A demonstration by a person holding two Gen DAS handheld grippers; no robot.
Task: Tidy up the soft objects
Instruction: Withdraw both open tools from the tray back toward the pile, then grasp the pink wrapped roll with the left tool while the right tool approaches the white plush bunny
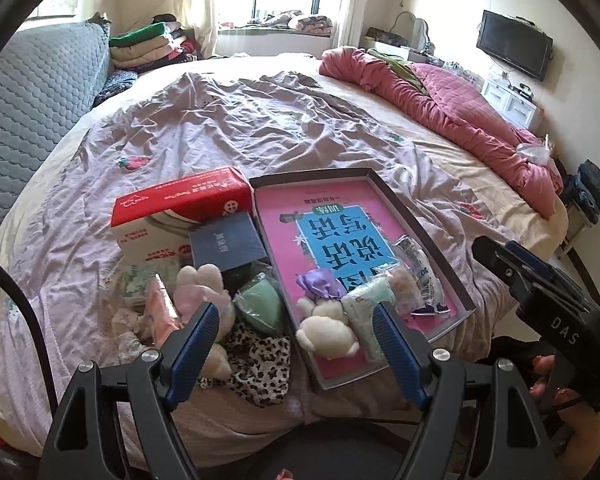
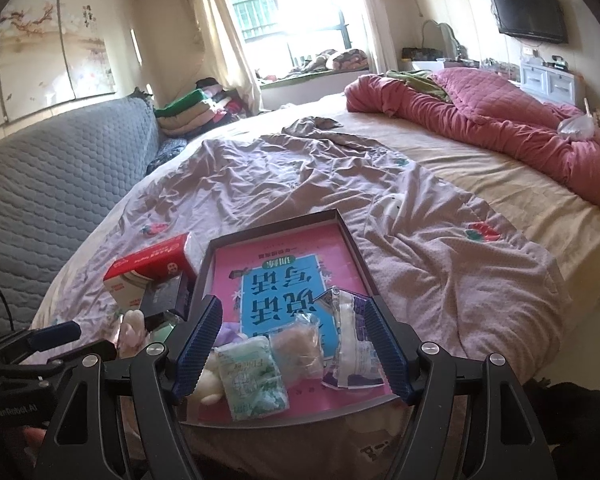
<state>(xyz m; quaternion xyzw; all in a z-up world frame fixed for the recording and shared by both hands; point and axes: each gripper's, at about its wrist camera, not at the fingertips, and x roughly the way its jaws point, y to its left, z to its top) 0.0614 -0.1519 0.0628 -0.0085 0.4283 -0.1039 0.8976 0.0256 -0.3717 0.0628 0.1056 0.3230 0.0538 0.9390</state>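
Honestly easy to snag the leopard-print cloth (image 1: 260, 364) instead of the pink plush bunny (image 1: 202, 292) beside the tray (image 1: 440, 256) on the bed, with left gripper (image 1: 296, 344) and right gripper (image 2: 292, 344) both spread, empty.

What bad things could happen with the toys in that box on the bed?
The box sits near the bed's edge on rumpled cloth, so a nudge might tip it off. The white plush lies by the box's near rim and could roll out. The loose pile beside it, like the leopard cloth, may snag an open left gripper.
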